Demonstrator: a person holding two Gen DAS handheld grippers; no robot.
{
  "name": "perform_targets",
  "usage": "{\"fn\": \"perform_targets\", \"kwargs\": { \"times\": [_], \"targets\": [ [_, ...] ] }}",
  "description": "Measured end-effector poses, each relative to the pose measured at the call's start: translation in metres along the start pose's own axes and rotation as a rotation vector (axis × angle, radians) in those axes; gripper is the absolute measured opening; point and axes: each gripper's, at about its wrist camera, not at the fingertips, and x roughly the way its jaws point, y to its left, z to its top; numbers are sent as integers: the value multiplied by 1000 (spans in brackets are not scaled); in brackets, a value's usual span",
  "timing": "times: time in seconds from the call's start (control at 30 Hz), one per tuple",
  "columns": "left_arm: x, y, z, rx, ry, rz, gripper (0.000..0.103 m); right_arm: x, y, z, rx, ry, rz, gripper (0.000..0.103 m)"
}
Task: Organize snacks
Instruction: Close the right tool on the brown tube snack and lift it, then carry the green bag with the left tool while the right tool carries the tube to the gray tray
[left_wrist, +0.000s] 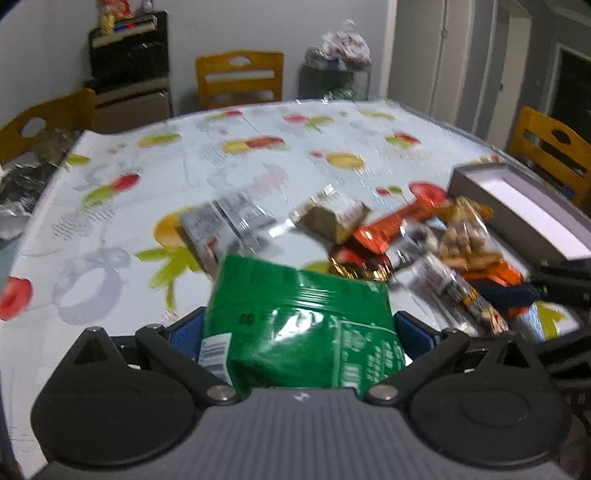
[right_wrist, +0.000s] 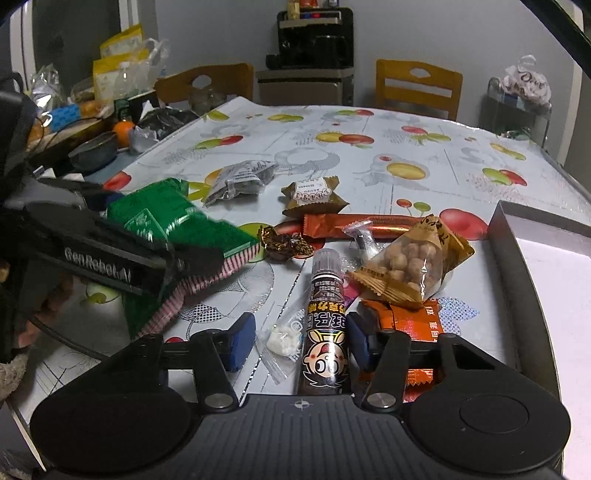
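Observation:
My left gripper (left_wrist: 299, 328) is shut on a green snack packet (left_wrist: 303, 314), held just above the table; in the right wrist view the same green packet (right_wrist: 166, 218) hangs at the left. My right gripper (right_wrist: 301, 339) stands open around a brown tube snack (right_wrist: 325, 332) lying on the table. Its right pad is at the tube's side, while its left pad is apart from it. A small clear packet of white candy (right_wrist: 282, 338) lies in that gap. A grey open box (right_wrist: 517, 258) sits at the right.
Loose snacks lie ahead: a peanut bag (right_wrist: 410, 262), a long orange bar (right_wrist: 369, 225), an orange packet (right_wrist: 410, 321), a brown cake (right_wrist: 314, 195), a silver packet (right_wrist: 240, 181) and a dark candy (right_wrist: 284, 242). Wooden chairs (right_wrist: 417, 88) ring the fruit-print table (right_wrist: 443, 162). Clutter fills the far left.

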Motion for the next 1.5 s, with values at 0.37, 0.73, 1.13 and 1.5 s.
{"fn": "perform_targets", "kwargs": {
  "times": [0.37, 0.73, 1.13, 1.5],
  "targets": [
    [-13, -1, -4, -17, -39, 18, 90, -6, 1, -2, -4, -37, 31, 23],
    [-55, -14, 21, 3, -150, 8, 90, -42, -9, 17, 5, -174, 50, 22],
    [-46, -76, 87, 101, -174, -112, 90, -76, -68, 26, 66, -244, -55, 22],
    [9, -196, 153, 258, -149, -265, 90, -98, -164, -5, 164, -191, -270, 22]
  ]
}}
